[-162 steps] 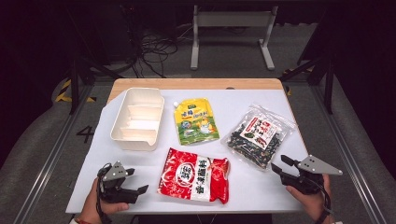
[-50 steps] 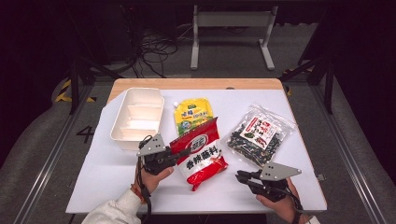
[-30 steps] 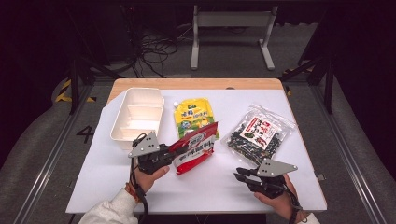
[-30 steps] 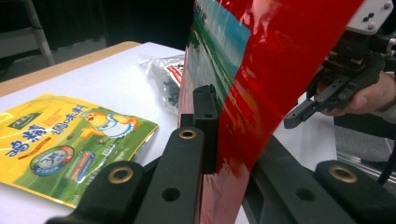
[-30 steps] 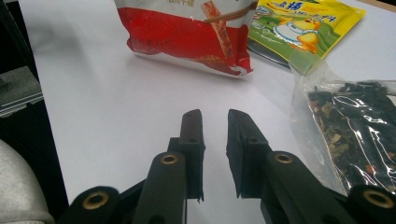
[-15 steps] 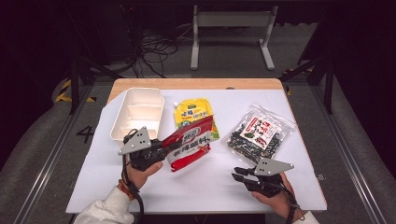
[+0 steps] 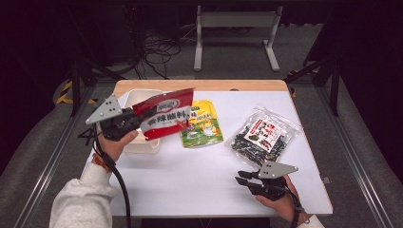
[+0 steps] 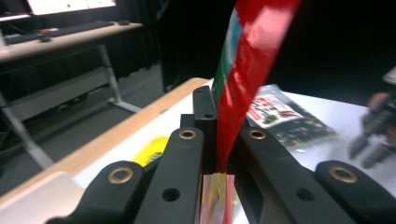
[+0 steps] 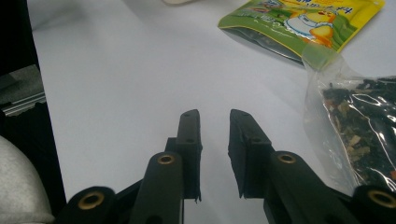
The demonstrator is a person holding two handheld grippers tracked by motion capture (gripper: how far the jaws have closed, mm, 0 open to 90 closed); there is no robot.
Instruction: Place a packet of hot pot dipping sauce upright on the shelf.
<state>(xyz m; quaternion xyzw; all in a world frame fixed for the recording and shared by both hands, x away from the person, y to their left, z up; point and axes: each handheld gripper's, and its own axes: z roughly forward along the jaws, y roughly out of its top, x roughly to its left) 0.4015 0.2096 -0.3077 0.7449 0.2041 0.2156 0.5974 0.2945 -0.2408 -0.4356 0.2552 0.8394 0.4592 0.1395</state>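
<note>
While the left gripper (image 7: 134,119) clamps a red packet (image 7: 164,118) above the white tray (image 7: 142,145), the right gripper (image 7: 243,177) rests slightly open and empty on the desk (image 7: 190,180). Next, probably, lowering the packet into the tray and releasing.

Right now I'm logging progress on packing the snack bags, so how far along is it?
Done: the red packet is off the table, clamped in the left gripper. In hand: it hangs above the white tray. Left: nothing seems packed yet; the yellow-green pouch and clear seaweed bag lie on the table, and the right gripper is empty.
</note>
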